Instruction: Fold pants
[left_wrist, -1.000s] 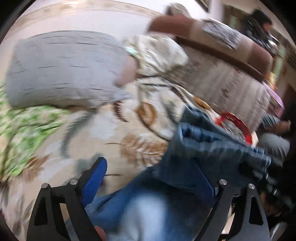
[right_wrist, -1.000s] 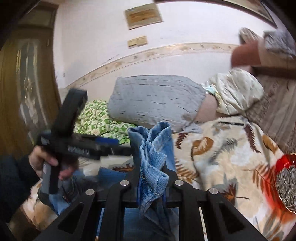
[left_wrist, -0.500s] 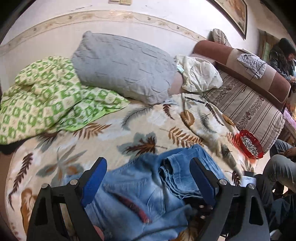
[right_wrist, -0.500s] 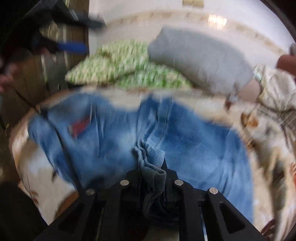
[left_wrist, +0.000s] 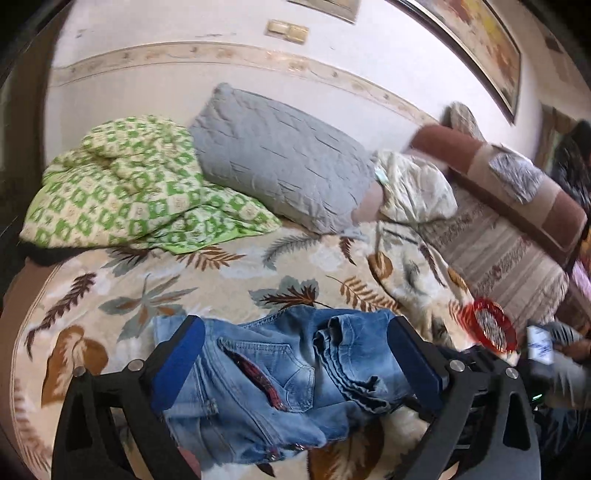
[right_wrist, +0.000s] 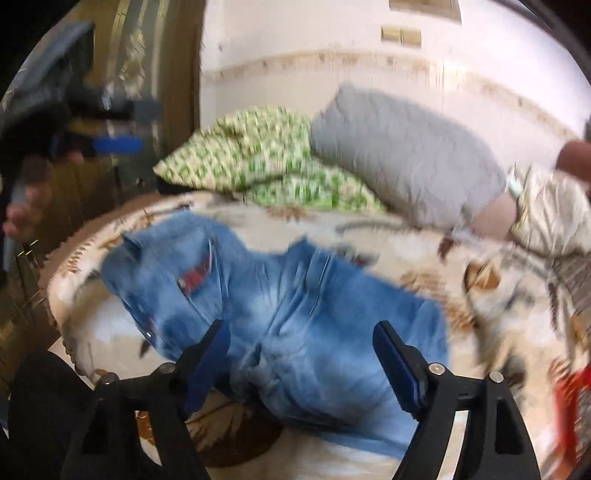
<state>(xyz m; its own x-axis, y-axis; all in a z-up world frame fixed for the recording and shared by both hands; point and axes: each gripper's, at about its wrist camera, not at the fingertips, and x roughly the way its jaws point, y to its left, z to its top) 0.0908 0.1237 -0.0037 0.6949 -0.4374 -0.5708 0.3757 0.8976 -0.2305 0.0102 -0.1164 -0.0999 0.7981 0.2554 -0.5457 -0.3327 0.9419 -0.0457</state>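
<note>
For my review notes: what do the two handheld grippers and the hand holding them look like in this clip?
Both grippers, the left gripper and the right gripper, look alike: black angular frames with triangular cut-outs, silver round bolt heads at the joints, and flat blue pads lining the inner faces of the fingers. In the right wrist view the left gripper's body shows blurred, dark with a blue part. No sleeve or cable can be made out.

Blue denim pants (left_wrist: 280, 384) lying folded, rumpled, on leaf-print blanket (left_wrist: 207, 280).
</note>
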